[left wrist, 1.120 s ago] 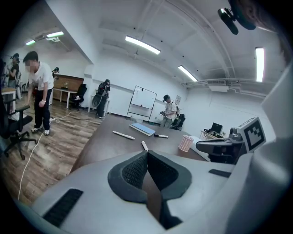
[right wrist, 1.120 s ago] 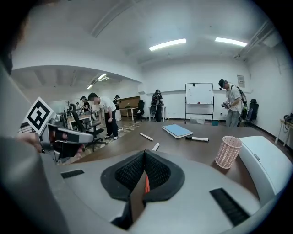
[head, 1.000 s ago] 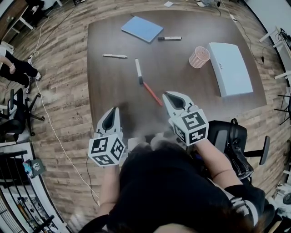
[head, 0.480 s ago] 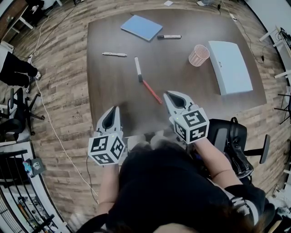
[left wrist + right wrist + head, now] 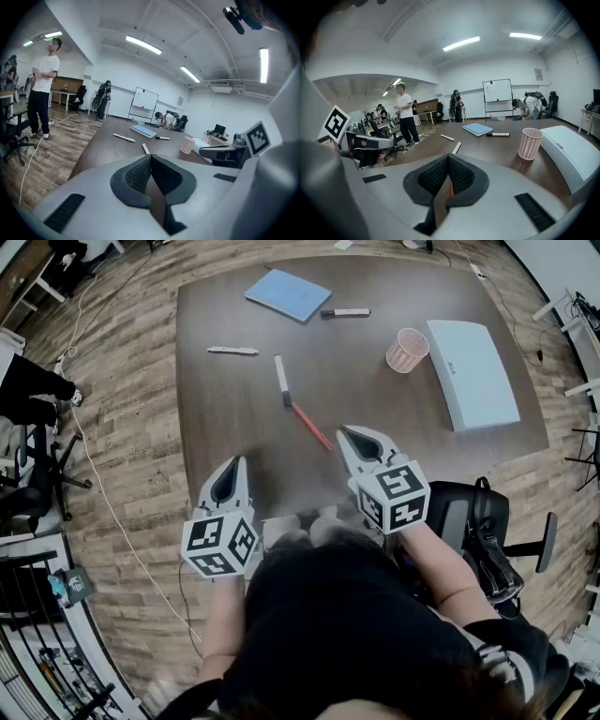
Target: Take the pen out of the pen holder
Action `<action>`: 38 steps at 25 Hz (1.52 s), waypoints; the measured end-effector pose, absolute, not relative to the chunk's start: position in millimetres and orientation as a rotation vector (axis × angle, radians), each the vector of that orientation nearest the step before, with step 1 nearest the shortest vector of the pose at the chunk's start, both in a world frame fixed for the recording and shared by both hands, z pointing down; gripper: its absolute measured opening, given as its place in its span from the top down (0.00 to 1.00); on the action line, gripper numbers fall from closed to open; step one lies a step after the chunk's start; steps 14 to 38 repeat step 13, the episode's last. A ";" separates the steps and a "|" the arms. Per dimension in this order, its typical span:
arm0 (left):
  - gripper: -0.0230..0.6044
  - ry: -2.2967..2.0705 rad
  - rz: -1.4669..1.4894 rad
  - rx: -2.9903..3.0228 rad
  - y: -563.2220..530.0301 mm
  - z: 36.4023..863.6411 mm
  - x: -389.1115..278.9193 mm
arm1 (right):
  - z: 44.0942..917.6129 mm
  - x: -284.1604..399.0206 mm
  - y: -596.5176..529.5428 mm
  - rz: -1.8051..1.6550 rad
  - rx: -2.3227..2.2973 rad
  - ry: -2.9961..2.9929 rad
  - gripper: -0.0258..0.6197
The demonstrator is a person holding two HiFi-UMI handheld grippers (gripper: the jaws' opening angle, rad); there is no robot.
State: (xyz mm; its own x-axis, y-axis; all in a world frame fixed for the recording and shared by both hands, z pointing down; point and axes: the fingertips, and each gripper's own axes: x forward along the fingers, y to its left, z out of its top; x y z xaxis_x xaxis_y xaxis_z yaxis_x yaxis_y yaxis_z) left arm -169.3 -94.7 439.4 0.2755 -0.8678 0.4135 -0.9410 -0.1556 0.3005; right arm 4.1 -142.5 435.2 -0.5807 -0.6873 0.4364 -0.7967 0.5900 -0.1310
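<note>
Nothing on the table [image 5: 220,418] has moved since a second ago. At its near edge the left gripper [image 5: 235,465] and the right gripper [image 5: 346,431] are both pressed together, with nothing between. Just beyond the right one lies the red pen [image 5: 310,427], flat on the table. The pink pen holder [image 5: 409,350] stands farther, well apart from it.

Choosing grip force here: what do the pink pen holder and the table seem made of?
Pen holder: pink matte mesh, metal or plastic, I cannot tell; its wall shows a fine grid. Table: dark brown, smooth, faint sheen; grain streaks suggest wood veneer or laminate.
</note>
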 end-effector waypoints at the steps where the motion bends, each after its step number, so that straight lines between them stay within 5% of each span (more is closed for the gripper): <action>1: 0.92 -1.623 0.195 2.053 -94.7 439.7 -169.2 | 435.4 4.3 -142.5 0.452 1.205 -2.483 0.93; 38: 0.92 -1.630 0.218 2.041 -95.5 440.6 -175.3 | 437.5 -1.9 -147.2 0.448 1.195 -2.482 0.93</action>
